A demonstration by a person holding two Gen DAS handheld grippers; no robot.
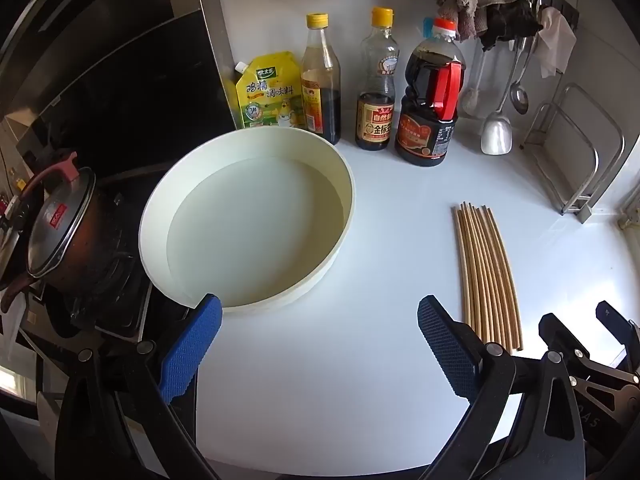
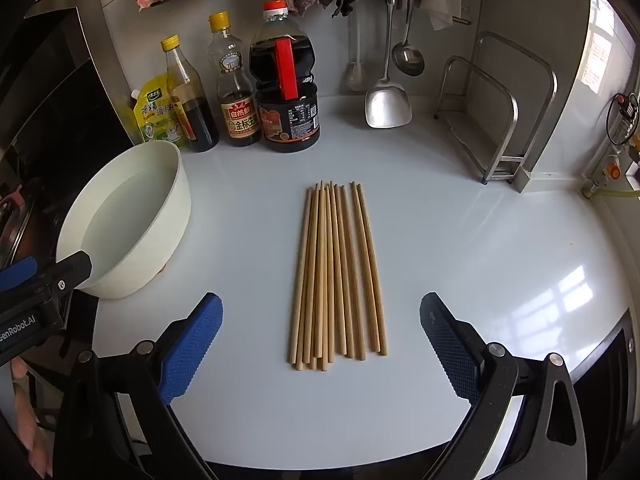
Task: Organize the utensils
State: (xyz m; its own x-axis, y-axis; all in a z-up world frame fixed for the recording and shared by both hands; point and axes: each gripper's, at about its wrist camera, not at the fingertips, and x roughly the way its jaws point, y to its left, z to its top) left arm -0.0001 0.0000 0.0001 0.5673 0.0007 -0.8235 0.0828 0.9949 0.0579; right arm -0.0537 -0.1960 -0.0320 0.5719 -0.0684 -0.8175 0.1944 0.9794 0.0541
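Pre-grasp. Both claws spread, holding nothing. Chopsticks (image 2: 338, 276) lie bundled flat on the counter (image 2: 480, 280), dead ahead of my right claw (image 2: 321, 334), between its fingers' line. Basin (image 1: 248, 216) ahead-left of my left claw (image 1: 320, 336). Next, likely: lower right, pinch across the bundle.

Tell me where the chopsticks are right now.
The chopsticks lie flat in a bundle on the white counter, centred ahead of the open right tool in its view, right of the white bowl, in front of the sauce bottles.
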